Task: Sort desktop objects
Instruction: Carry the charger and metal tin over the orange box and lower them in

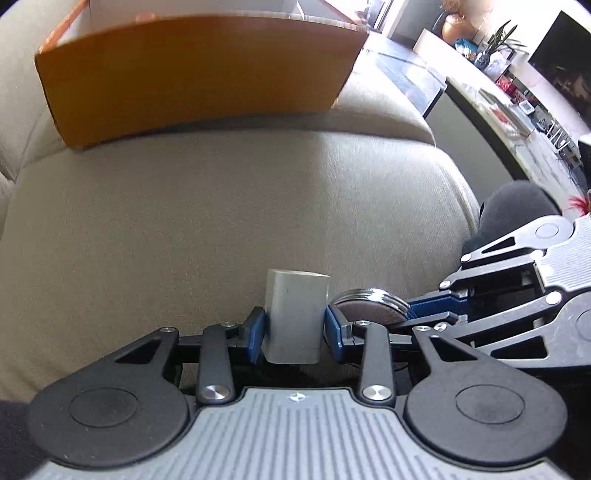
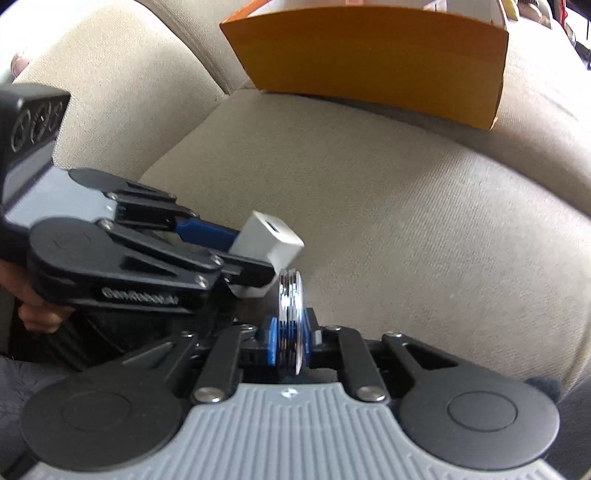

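Beige cushion [image 1: 221, 206], possibly sofa; orange box [image 1: 199, 70].

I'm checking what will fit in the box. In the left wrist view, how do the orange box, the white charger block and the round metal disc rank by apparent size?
1. orange box, largest though farthest.
2. white charger block.
3. round metal disc, partly hidden, so its rank against the block is unsure.

Beige woven sofa cushion [image 1: 221, 206] fills the foreground, seams visible at its left edge. Beyond its right edge: dark glass-topped low table [image 1: 410, 79], strongly daylit. Further right, a long pale counter [image 1: 491, 110] carrying clutter, a copper-coloured vase [image 1: 455, 27], a potted plant [image 1: 500, 37] and a dark screen [image 1: 565, 55].
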Motion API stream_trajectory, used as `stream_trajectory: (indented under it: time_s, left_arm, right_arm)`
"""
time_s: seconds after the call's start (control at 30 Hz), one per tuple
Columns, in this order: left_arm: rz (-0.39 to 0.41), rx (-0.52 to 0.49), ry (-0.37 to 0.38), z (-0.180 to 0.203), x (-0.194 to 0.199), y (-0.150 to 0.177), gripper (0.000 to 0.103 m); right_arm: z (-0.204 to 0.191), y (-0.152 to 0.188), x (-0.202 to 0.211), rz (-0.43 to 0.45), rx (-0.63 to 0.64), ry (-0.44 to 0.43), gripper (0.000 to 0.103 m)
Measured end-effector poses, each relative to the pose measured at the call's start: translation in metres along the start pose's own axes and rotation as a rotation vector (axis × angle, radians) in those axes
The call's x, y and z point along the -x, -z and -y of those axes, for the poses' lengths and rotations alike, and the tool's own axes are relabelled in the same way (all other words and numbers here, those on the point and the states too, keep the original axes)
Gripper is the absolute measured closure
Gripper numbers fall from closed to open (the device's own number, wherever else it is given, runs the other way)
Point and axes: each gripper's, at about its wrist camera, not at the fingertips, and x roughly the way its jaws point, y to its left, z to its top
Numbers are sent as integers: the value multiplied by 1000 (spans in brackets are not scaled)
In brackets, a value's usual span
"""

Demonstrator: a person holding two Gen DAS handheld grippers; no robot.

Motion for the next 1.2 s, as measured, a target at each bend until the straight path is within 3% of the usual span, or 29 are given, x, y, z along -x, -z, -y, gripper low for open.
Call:
stream_trajectory:
  time_s: [0.3,0.57,0.73,1.0,1.2]
  left_arm:
    - [117,-63,-54,-4,39,-50,64]
    - [234,-109,-49,-10,68,-107,64]
    - [285,-108,-67,-20,73,-149,64]
    - [268,-52,-98,-57,44,-214,64]
    - [229,-17,-115,-82,6,-244,64]
  right_arm:
    - [22,-43,51,130,27,71,89]
    - [40,-106,98,240,86,148,89]
    - [46,-155,99,280,123,181,89]
    - [67,-222,82,272,143,201,89]
    - [82,-255,57,243,132,216,89]
